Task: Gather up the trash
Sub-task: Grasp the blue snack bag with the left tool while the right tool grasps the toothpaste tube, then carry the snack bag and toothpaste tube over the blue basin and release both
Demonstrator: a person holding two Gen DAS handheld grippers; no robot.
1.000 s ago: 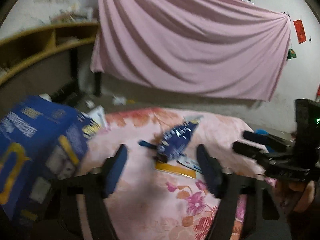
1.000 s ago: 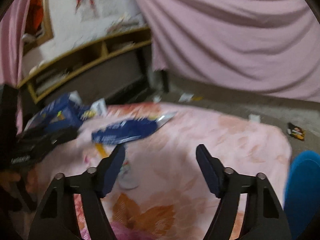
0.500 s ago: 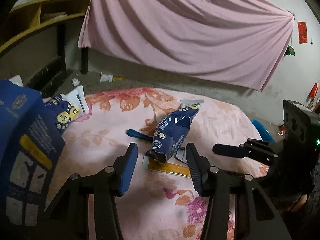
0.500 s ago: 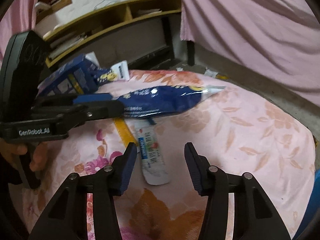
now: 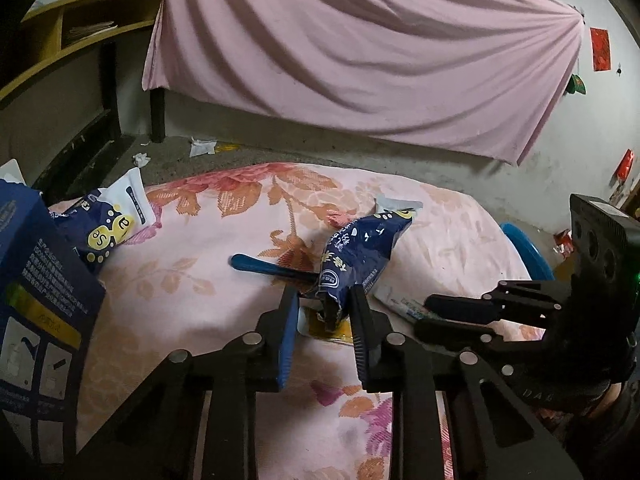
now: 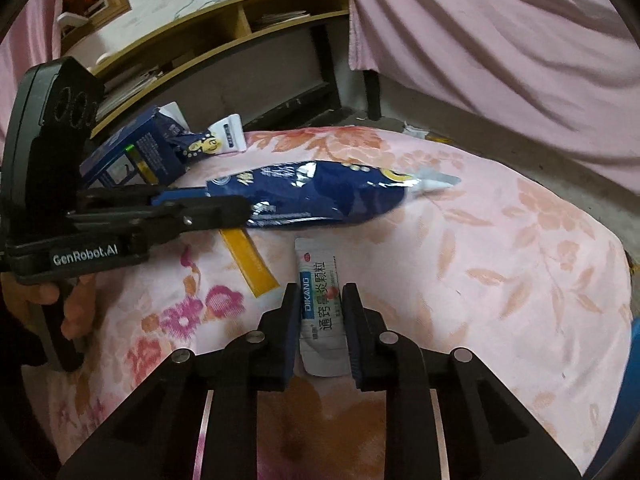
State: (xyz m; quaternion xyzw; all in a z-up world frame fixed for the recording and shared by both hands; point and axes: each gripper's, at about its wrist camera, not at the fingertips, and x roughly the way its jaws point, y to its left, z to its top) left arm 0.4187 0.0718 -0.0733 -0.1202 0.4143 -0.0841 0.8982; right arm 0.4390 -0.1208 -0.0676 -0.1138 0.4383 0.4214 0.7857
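While your left gripper [image 5: 324, 312] has just been closing, its jaws now stand narrow around the crumpled near end of the dark blue snack bag [image 5: 362, 250], which lies across the middle of the pink flowered bedspread [image 5: 192, 280]. You can see the bag's end between the pads, but whether the pads truly press it is hard to judge; a gap shows on the left side. Your right gripper [image 6: 320, 308] has likewise just been closing, and its jaws sit narrow on either side of the white medicine sachet [image 6: 320, 280], which lies flat on the bedspread just below the bag. The pads appear to touch its edges, though the sachet's lower corners are hidden behind the fingers.

A yellow strip [image 6: 250, 264] lies beside the sachet, its upper end tucked under the bag and the left gripper's fingers. In the left wrist view a blue handle [image 5: 260, 266] runs under the bag, so what tool it belongs to you cannot tell. At the left edge stands a blue carton [image 5: 36, 300], cut off by the frame, with a second blue and white wrapper [image 5: 112, 224] against it. Your hand [image 6: 68, 308] on the left gripper's grip shows only partly. Scraps of paper [image 5: 202, 146] lie on the floor beyond the bed, below a pink hanging cloth [image 5: 360, 48].
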